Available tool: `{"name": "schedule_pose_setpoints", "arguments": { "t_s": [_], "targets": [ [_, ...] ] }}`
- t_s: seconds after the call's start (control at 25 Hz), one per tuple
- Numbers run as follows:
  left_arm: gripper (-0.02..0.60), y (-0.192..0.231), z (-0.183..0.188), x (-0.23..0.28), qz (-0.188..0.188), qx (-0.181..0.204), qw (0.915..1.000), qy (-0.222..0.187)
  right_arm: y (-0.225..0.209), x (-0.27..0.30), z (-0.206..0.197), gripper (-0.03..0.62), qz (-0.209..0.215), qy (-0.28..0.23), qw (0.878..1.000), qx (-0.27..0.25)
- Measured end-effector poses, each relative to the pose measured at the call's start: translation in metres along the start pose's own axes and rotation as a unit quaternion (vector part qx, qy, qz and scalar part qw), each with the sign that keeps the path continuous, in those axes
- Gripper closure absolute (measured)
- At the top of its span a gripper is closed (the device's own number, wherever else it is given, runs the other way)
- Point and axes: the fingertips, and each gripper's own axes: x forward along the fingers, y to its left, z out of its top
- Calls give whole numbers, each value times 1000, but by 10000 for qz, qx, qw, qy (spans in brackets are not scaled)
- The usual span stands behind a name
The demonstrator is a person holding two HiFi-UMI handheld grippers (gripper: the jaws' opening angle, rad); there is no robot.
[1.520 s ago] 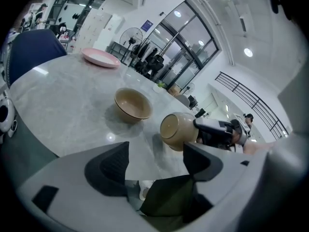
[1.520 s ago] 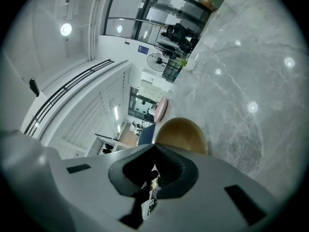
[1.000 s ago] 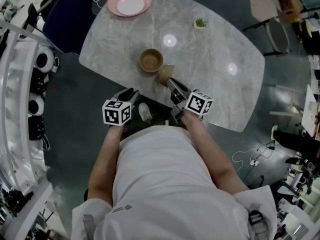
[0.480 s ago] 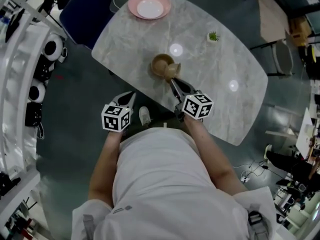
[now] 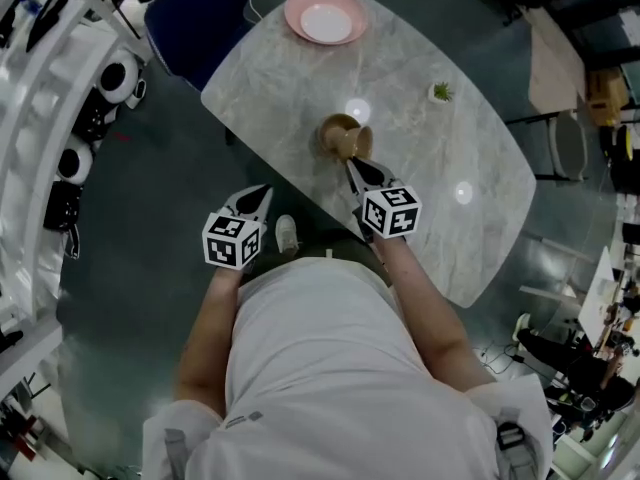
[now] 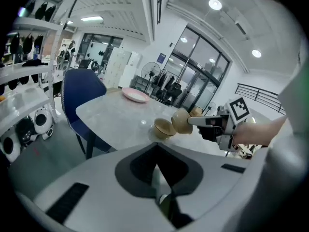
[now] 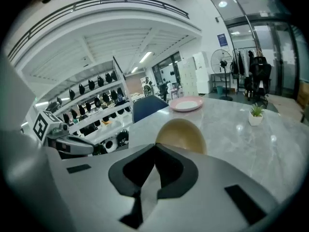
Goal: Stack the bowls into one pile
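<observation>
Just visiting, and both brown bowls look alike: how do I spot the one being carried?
Near the person's edge of the grey marble table are two tan bowls. The carried bowl hangs tipped on its side, pinched by the right gripper; the other bowl sits upright on the tabletop.

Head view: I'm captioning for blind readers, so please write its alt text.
Seen from above, the right gripper holds a tan bowl tilted beside a second tan bowl on a grey marble table. The left gripper hangs shut and empty off the table's near edge; a pink plate sits at the far end.
</observation>
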Motion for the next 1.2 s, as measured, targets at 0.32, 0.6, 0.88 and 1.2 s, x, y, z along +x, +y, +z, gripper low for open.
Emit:
{"name": "schedule_pose_setpoints", "arguments": {
  "t_s": [0.32, 0.6, 0.88, 1.2],
  "targets": [
    [580, 13, -8, -16, 208, -375, 9989, -172, 3, 18, -8, 580, -104, 498, 9927, -1096],
    [579, 12, -19, -25, 177, -418, 9989, -102, 2, 40, -22, 577, -244, 1038, 9647, -2408],
    [580, 10, -21, -30, 295, -375, 9989, 36, -4, 52, -30, 574, -223, 1320, 9472, -2913],
    [580, 15, -31, -35, 411, -394, 9983, 86, -10, 65, -40, 572, -200, 1505, 9402, -3049]
  ]
}}
